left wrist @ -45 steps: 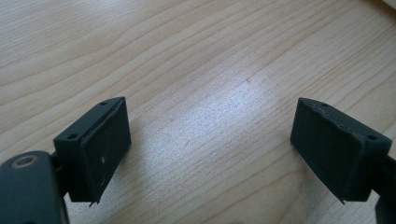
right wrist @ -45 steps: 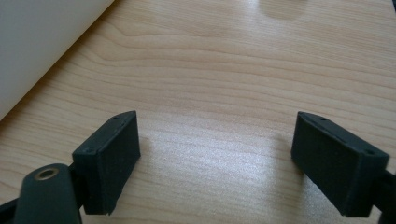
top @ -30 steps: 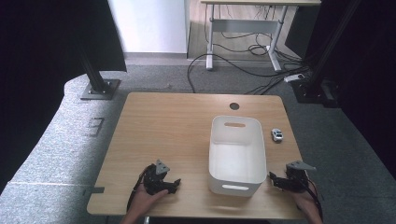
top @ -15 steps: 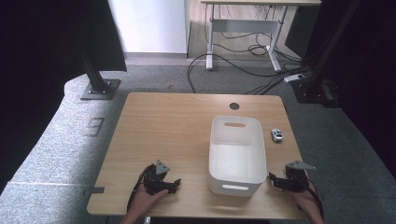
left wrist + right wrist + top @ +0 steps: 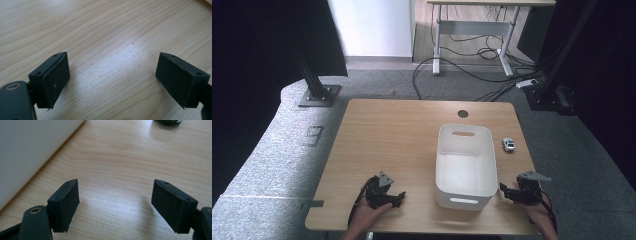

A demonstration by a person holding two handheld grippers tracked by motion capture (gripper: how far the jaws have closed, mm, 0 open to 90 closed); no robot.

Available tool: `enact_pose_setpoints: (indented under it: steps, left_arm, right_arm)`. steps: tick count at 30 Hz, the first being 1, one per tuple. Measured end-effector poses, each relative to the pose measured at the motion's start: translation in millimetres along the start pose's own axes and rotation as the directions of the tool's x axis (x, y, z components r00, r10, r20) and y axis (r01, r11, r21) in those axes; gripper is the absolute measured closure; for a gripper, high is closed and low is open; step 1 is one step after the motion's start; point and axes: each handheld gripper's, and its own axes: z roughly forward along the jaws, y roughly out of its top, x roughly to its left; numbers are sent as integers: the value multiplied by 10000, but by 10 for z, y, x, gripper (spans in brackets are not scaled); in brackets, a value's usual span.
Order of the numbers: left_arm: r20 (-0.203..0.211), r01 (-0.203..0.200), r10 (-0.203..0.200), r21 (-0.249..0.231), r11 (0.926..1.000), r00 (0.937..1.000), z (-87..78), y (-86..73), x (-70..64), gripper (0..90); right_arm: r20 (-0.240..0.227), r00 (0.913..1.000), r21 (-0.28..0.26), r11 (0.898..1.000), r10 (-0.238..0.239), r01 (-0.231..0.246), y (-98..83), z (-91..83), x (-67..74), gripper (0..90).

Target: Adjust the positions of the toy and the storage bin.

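A white plastic bin stands empty on the wooden table, right of centre. A small silver toy car sits to the right of the bin, near the table's right edge. My left gripper rests near the front edge, left of the bin. Its jaws are open over bare wood. My right gripper lies at the bin's front right corner, open. Its jaws have just been closing a little, with nothing between them. In the right gripper view the bin's wall is at the left and the car's dark underside at the top edge.
A round cable hole is set in the table's far edge. Grey carpet surrounds the table. Black frame posts stand at the back left and back right. Another desk with cables under it stands beyond.
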Motion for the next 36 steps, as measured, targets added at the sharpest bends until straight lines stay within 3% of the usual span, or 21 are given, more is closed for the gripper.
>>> enact_pose_setpoints:
  steps: [7, 26, 36]
  left_arm:
    - [0, 3, -3, -2, 10000, 10000, 0, 0, 0, 122]
    - [1, -3, 3, 1, 10000, 10000, 0, 0, 0, 122]
    - [-1, -1, 1, 1, 10000, 10000, 0, 0, 0, 122]
  right_arm:
    - [-86, 9991, -1008, 9940, 424, -431, 141, -201, 36, 214]
    - [-335, 9989, -1953, 9799, 335, -394, 348, -482, 178, 215]
    - [-533, 9978, -2523, 9662, 406, -528, 460, -621, 259, 216]
